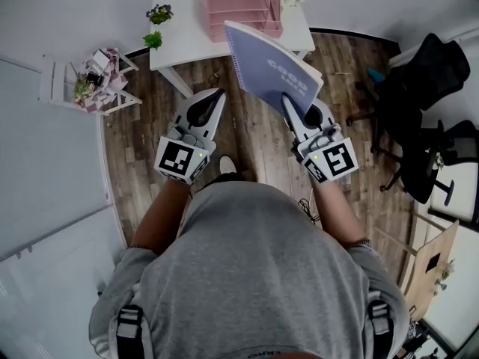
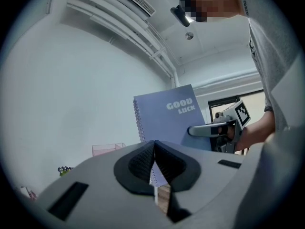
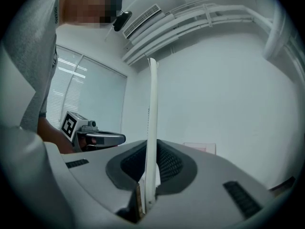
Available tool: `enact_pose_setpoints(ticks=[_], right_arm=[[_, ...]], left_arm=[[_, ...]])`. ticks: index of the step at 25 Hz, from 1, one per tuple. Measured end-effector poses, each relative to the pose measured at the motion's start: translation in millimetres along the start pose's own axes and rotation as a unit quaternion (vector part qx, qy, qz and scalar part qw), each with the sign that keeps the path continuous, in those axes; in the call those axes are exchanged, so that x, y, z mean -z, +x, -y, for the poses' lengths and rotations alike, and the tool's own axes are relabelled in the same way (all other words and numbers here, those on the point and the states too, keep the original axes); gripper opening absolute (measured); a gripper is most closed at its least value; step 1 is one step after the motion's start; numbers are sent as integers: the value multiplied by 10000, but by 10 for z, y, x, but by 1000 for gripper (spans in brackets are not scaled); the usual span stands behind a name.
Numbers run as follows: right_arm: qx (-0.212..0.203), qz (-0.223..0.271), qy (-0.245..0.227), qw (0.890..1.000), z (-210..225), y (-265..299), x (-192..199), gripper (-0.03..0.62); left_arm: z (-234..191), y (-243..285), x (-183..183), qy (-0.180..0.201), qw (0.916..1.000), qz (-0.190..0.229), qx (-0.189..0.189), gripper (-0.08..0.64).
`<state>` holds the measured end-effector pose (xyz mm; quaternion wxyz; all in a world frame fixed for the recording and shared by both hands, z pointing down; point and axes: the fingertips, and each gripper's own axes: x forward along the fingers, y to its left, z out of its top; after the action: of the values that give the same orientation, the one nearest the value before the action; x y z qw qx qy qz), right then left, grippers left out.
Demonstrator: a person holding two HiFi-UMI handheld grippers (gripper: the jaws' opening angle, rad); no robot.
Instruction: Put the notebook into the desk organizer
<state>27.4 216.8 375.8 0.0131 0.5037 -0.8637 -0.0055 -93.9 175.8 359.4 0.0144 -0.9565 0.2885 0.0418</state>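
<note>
Two grippers are shown in the head view: the left gripper (image 1: pixel 216 96) is carried empty, while the notebook (image 1: pixel 271 67) is held upright in the air by the right gripper (image 1: pixel 289 102), short of the pink desk organizer (image 1: pixel 241 4) on the white table (image 1: pixel 171 47). In the left gripper view, the left jaws are seen pressed together on nothing. In the right gripper view, the jaws are clamped narrowly on the notebook's lower edge, seen edge-on. The notebook is judged light and thin, with covers likely to flex; a firm hold near the bottom edge is advised for slotting.
</note>
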Motion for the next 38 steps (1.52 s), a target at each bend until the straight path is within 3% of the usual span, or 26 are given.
enact_pose_setpoints(ticks=[7,16,26,38], right_arm=[[204,38,119,9997,-14,303,32,37],[275,-47,238,9993,137,544,123,37],[31,-81,333,9994,740,809,168,37],[-495,69,376,9980,1593,827,85,37]], left_arm=[[-315,45,63,-41,9997,-20,228,20],[-659,193,183,-89,9997,-104,189,20],[-869,748,245,-75,9997,-235,-63,20],[-741,1564,198,58,9986,-228,-474,20]])
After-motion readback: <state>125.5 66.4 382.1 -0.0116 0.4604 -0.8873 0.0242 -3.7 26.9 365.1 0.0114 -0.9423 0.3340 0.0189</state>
